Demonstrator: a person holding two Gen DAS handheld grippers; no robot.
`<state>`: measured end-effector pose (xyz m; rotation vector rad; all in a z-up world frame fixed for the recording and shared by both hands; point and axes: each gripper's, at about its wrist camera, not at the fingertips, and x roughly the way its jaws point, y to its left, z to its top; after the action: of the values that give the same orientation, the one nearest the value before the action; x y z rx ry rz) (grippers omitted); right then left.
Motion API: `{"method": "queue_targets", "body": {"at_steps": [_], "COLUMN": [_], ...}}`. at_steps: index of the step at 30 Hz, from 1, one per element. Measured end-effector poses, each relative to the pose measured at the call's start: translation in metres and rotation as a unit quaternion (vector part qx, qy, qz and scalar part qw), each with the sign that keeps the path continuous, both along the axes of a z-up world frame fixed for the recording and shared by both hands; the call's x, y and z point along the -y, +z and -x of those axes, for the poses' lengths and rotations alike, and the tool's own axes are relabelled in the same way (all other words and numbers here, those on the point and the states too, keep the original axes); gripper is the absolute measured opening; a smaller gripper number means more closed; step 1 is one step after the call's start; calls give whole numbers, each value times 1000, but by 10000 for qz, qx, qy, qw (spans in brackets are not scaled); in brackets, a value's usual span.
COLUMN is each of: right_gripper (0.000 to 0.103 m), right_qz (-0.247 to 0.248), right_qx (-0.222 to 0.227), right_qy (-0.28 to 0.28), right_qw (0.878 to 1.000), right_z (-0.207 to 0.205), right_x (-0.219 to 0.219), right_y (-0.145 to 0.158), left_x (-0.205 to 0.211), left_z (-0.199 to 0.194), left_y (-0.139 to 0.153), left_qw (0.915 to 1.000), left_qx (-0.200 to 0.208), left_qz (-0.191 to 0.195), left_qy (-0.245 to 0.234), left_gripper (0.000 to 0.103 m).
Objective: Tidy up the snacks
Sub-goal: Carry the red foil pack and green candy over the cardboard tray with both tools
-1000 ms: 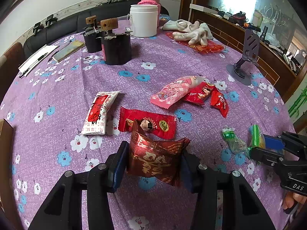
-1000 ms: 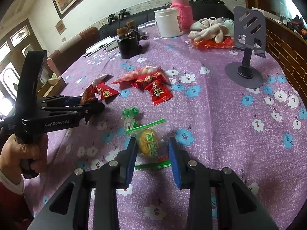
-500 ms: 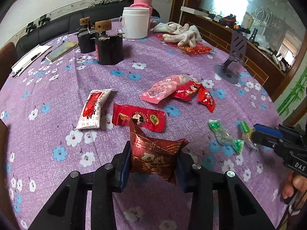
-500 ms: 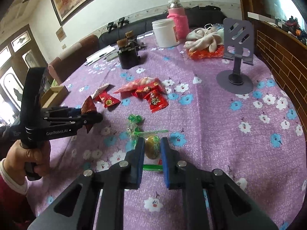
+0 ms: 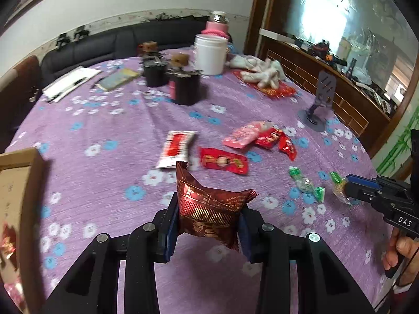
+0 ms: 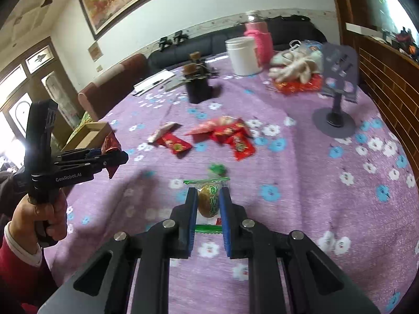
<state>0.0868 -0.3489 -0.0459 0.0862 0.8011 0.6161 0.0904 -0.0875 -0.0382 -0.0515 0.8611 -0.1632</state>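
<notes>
Holding one snack in each tool, I keep both clear of the purple tablecloth (image 5: 110, 120) so nothing drags on it. My left gripper (image 5: 208, 231) is clamped on the dark red packet (image 5: 209, 209) — its pads press the two sides, and the packet stands up between them. My right gripper (image 6: 208, 204) is closed tight on the small green-wrapped candy (image 6: 208, 200). Both tools point downward at a slant, raised above the table. I think the cardboard box (image 5: 18, 183) at my left is the goal — other snacks, like the pink packet (image 5: 244, 134), wait on the cloth.
</notes>
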Motion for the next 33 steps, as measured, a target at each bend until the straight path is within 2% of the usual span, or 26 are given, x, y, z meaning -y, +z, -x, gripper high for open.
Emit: {"method": "queue_targets", "body": {"at_steps": [5,14,25,33], "right_gripper": [16,16,16,16], "right_qz": [-36,-28,-42,-19], "right_qx": [125,339,368,377], "right_qy": [361,1127,2032,2500], "right_qw": [9993,9931,9784,9675], "right_z": [7,18,29,29], "right_x": [-37,-122,-235,-309], "right_y": [13,37,50,54], "left_x": [-37,-112,-204,-257], "left_z": [20,57,98,112], "left_y": [11,24,32,29], "left_qw": [9990,9920,9763,9660], "left_qx": [133,274,347,283], "left_qz": [-34,-133,-240,-301], "left_qy": [433,1223,2124,2551], "left_gripper": [41,41,41,41]}}
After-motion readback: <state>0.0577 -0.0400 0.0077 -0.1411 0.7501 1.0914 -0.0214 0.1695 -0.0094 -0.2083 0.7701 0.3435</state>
